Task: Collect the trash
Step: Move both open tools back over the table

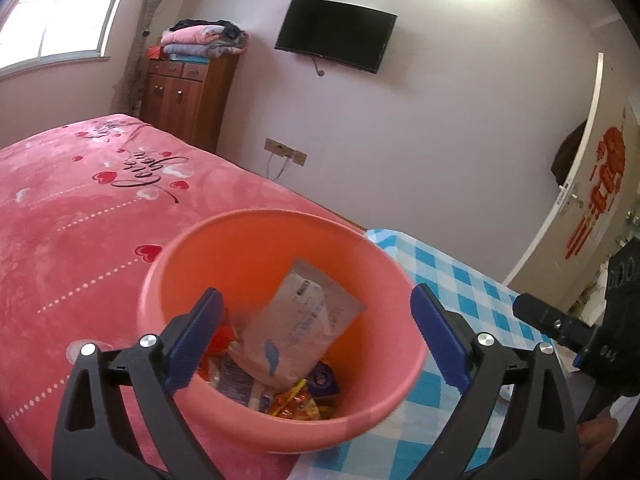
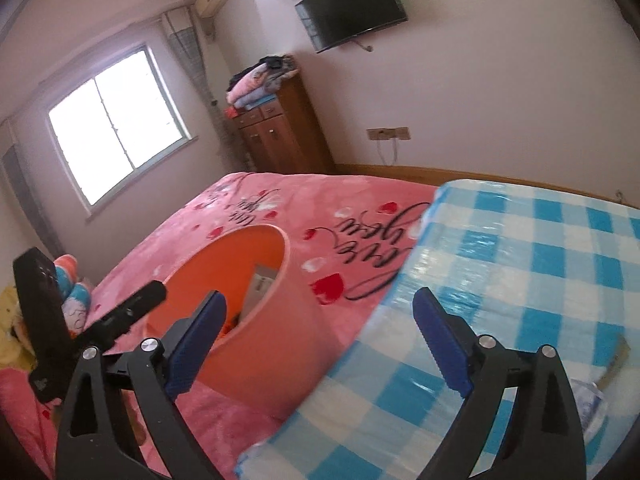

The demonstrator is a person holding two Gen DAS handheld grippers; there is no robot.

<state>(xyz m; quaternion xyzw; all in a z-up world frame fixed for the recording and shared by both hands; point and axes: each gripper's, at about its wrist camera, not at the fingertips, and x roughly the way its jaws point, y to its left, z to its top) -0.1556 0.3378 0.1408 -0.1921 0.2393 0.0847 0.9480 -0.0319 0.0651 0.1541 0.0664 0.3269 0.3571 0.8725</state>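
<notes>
An orange-pink plastic bin (image 1: 256,248) stands on the pink bed. It holds a white paper packet (image 1: 296,332) and several colourful wrappers (image 1: 296,400). My left gripper (image 1: 316,336) is open and empty, just above the bin's near rim, jaws wide apart. The bin also shows in the right wrist view (image 2: 264,344), to the left. My right gripper (image 2: 320,340) is open and empty, above the bin's right side and the edge of the blue-checked sheet (image 2: 520,264). A scrap of packaging (image 2: 592,396) lies at the far right of that sheet.
The pink heart-print blanket (image 1: 80,220) covers the bed. A wooden cabinet (image 1: 188,96) with folded clothes stands by the far wall under a wall TV (image 1: 336,34). A white door (image 1: 580,200) is on the right. The other gripper's body (image 1: 592,332) is at the right edge.
</notes>
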